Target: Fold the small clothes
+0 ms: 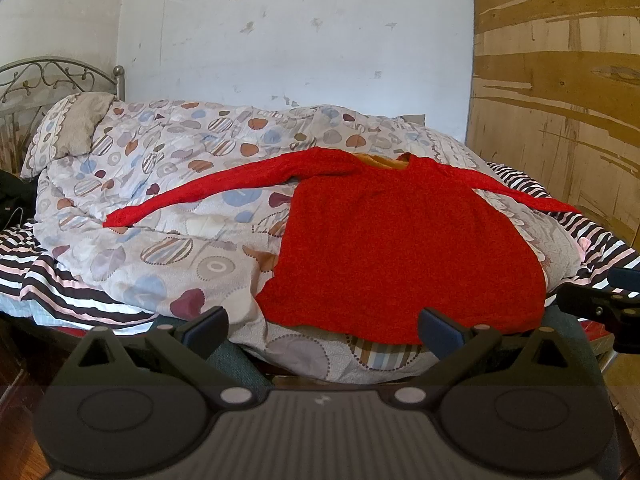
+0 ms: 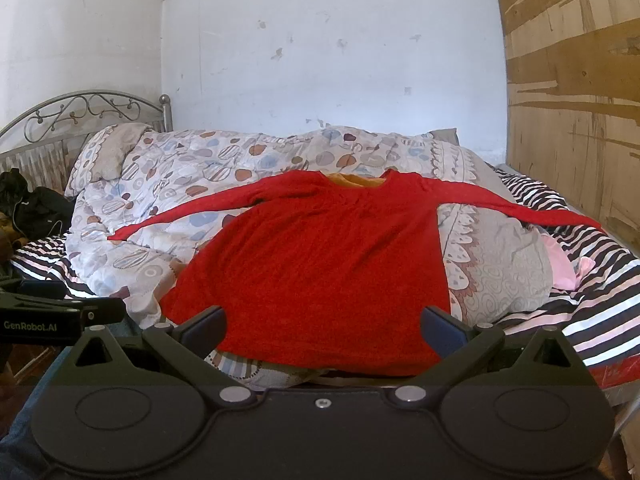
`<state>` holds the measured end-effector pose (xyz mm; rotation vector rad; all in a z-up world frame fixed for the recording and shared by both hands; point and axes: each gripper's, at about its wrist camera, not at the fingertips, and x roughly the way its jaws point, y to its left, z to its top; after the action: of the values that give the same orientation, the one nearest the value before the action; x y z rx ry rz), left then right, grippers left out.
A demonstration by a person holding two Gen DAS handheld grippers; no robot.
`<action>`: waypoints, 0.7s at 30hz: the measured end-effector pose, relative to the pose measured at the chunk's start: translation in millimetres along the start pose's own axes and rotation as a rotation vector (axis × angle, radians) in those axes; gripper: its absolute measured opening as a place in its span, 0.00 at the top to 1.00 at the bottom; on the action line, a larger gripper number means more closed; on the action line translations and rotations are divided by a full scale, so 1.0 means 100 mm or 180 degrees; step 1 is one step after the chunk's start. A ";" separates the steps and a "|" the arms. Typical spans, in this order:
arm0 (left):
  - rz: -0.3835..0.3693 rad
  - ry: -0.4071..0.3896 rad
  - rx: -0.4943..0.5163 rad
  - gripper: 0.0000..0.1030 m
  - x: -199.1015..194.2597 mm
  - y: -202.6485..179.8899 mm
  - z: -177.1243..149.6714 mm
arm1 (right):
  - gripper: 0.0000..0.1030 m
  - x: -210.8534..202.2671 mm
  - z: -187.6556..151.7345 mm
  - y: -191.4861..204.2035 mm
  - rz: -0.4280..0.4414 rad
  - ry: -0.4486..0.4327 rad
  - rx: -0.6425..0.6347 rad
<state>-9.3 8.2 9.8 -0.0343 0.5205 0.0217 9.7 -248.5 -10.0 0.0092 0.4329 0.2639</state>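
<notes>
1. Step: start of fold, by the look of it. Red long-sleeve top [image 2: 316,264] lies flat, sleeves spread L & R, nothing folded yet.
2. Top sits on patterned duvet [image 2: 192,168] in mid-bed, hem toward the person, collar (orange lining showing) toward the wall.
3. Left gripper [image 1: 322,332] and right gripper [image 2: 322,330]: both w/ jaws wide, holding nothing, hovering just short of the hem.
4. Next move prob. calls for pinching a sleeve or side edge & carrying it across the body; duvet is lumpy, so cloth may drag.
5. Surface: striped sheet [image 2: 592,320] under duvet, pillow [image 1: 76,128] near metal headboard [image 2: 92,112].
6. Room: scuffed white wall [image 2: 320,40], worn wood panel [image 2: 572,80] at right, dark clothing [image 2: 36,208] at left.
</notes>
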 end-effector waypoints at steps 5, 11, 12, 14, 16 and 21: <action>0.0001 -0.0003 -0.0002 0.00 0.01 -0.01 0.00 | 0.00 0.00 0.02 -0.01 0.0002 0.0002 0.0000; -0.0008 0.0010 -0.0005 0.00 0.00 0.00 0.00 | 0.00 -0.02 0.01 0.02 0.0004 0.0013 -0.0012; -0.0018 0.0027 -0.0006 0.00 0.01 -0.01 0.01 | 0.00 0.02 -0.06 0.03 0.0006 0.0023 -0.0020; -0.0050 0.0064 -0.0014 0.00 0.04 0.00 0.04 | 0.00 0.03 -0.07 0.04 -0.0016 0.0052 -0.0019; -0.0089 0.0098 -0.0032 0.00 0.07 0.01 0.07 | 0.00 0.06 -0.05 0.00 0.0013 0.0123 0.0073; -0.0117 0.0207 -0.0087 0.00 0.22 0.03 0.18 | 0.00 0.16 0.10 -0.18 0.0149 0.0190 0.0307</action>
<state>18.8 12.5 14.4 -0.0714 0.5844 -0.0081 31.9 -261.2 -8.1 0.1060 0.5049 0.2898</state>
